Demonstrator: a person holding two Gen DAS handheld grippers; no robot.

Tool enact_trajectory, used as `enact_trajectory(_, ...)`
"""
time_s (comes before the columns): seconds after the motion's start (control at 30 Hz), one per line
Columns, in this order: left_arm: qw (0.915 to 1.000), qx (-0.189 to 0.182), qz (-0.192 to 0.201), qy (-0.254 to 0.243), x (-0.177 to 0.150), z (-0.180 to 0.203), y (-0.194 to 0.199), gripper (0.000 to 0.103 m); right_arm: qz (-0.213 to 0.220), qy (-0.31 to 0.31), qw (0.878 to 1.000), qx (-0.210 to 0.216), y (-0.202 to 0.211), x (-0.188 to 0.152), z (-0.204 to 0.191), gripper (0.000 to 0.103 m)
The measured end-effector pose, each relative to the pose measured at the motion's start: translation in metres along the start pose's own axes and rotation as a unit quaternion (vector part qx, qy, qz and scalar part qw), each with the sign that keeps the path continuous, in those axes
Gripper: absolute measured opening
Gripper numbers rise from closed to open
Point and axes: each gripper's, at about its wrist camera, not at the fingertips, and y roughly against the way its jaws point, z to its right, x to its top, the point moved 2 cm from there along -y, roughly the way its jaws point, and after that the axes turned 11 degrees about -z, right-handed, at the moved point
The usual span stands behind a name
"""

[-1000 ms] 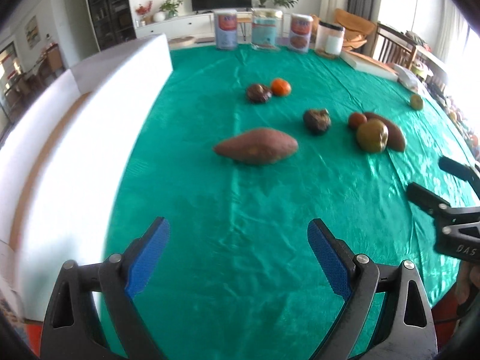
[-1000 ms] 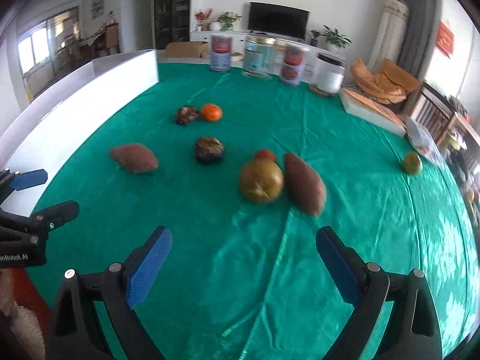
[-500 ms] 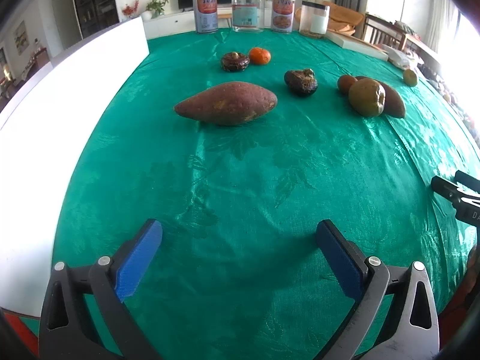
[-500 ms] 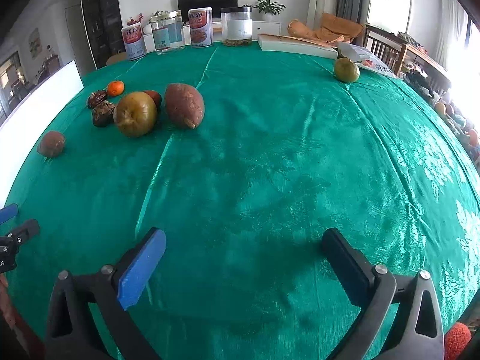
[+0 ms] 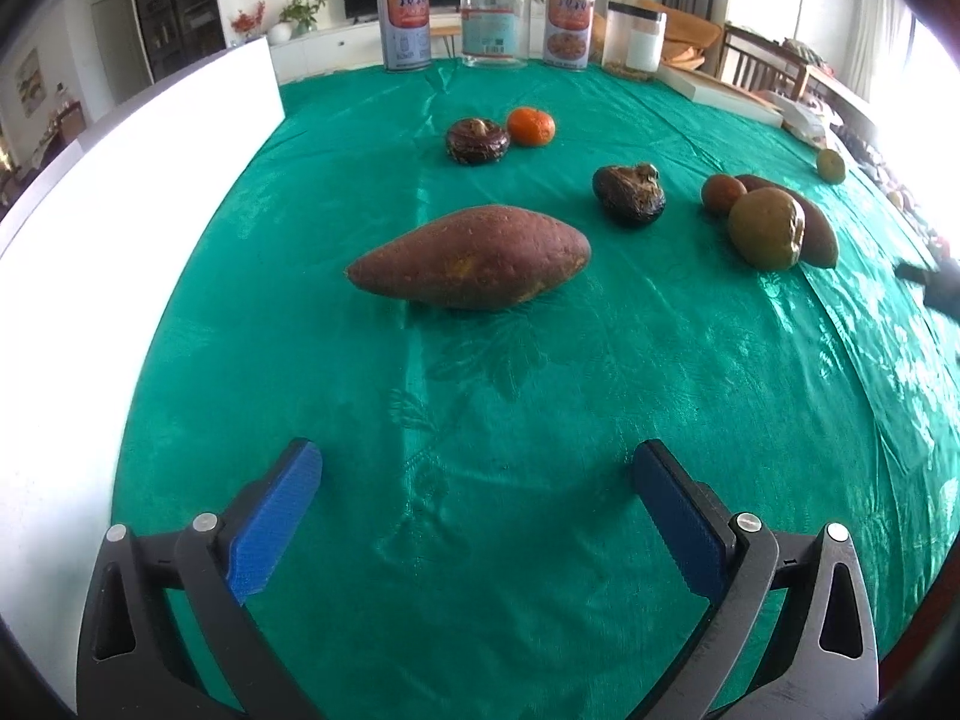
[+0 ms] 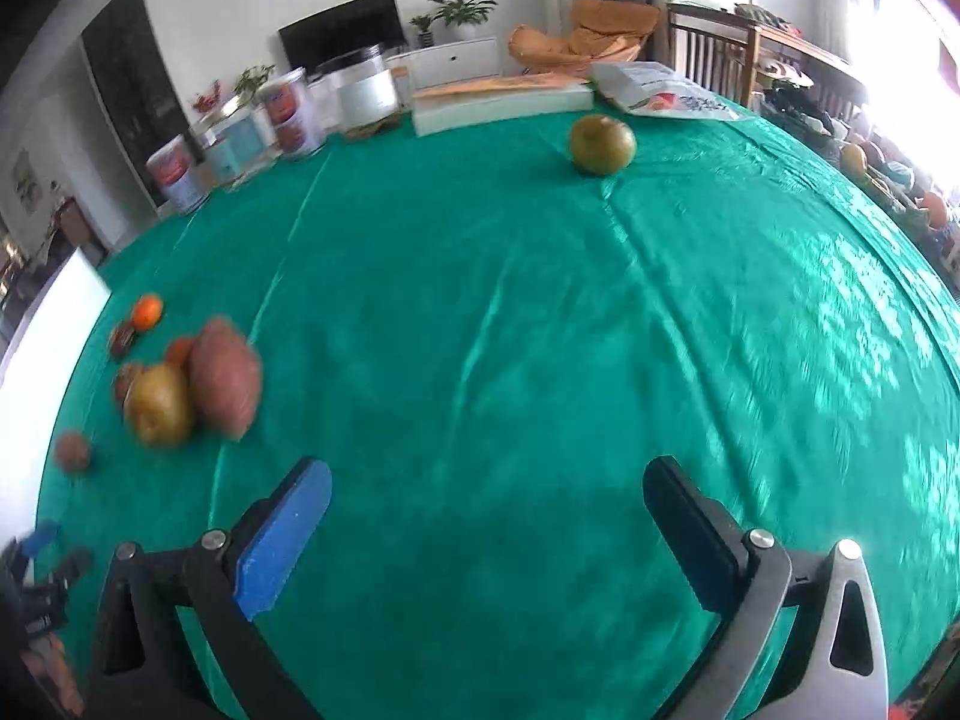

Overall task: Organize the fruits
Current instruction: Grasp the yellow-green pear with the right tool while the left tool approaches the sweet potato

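Observation:
On the green tablecloth [image 5: 480, 420] a large sweet potato [image 5: 471, 264] lies straight ahead of my open, empty left gripper [image 5: 474, 468]. Behind it sit a dark round fruit [image 5: 477, 141], an orange tangerine [image 5: 531, 126] and a dark wrinkled fruit [image 5: 630, 193]. To the right a green-brown pear [image 5: 767, 228], a small red fruit [image 5: 723, 193] and a second sweet potato [image 5: 810, 222] touch each other. My right gripper [image 6: 486, 486] is open and empty; a lone green pear [image 6: 602, 144] lies far ahead of it, and the fruit cluster [image 6: 198, 387] is at its left.
A white foam box [image 5: 120, 192] runs along the table's left side. Cans and jars [image 5: 495, 24] stand at the far edge, with a flat white box [image 6: 501, 102] and a printed bag [image 6: 666, 96] at the far right. Chairs stand beyond.
My left gripper has moved closer to the large sweet potato. My right gripper has swung right, so the fruit cluster slid to its left and the lone green pear came nearer its centre.

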Motion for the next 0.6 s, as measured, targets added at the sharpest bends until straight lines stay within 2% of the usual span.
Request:
enact_trajectory(0.13, 1.0000, 0.002, 0.002, 0.005, -0.001, 0.000, 0.000, 0.102, 0.015, -0.019, 0.999, -0.021, -0.029, 0.089, 0.048, 0.098)
enact_trajectory(0.23, 1.0000, 0.002, 0.003, 0.005, -0.001, -0.001, 0.000, 0.102, 0.011, -0.002, 1.000, -0.029, -0.052, 0.145, 0.055, 0.088)
enact_trajectory(0.3, 1.0000, 0.002, 0.002, 0.005, -0.001, -0.001, 0.000, 0.102, 0.008, -0.030, 0.999, -0.013, -0.063, 0.172, 0.061, 0.083)
enact_trajectory(0.37, 1.0000, 0.002, 0.002, 0.005, -0.001, -0.001, 0.000, 0.102, 0.021, -0.073, 0.997, 0.004, -0.067, 0.188, 0.069, 0.082)
enact_trajectory(0.4, 1.0000, 0.002, 0.002, 0.005, -0.001, -0.001, 0.000, 0.102, 0.022, -0.100, 0.995, 0.011, -0.071, 0.195, 0.075, 0.078)
enact_trajectory(0.43, 1.0000, 0.002, 0.003, 0.005, -0.001, -0.001, 0.000, 0.102, 0.017, -0.118, 0.993, 0.016, -0.075, 0.199, 0.081, 0.059)
enact_trajectory(0.47, 1.0000, 0.002, 0.002, 0.005, -0.001, -0.001, 0.000, 0.102, 0.004, -0.130, 0.991, 0.023, -0.081, 0.200, 0.083, 0.053)
enact_trajectory(0.53, 1.0000, 0.001, 0.002, 0.005, -0.001, 0.000, 0.000, 0.102, -0.003, -0.131, 0.991, 0.032, -0.083, 0.199, 0.083, 0.052)
enact_trajectory(0.6, 1.0000, 0.001, 0.002, 0.005, -0.001, 0.000, 0.000, 0.102, -0.003, -0.103, 0.994, 0.039, -0.079, 0.189, 0.074, 0.052)
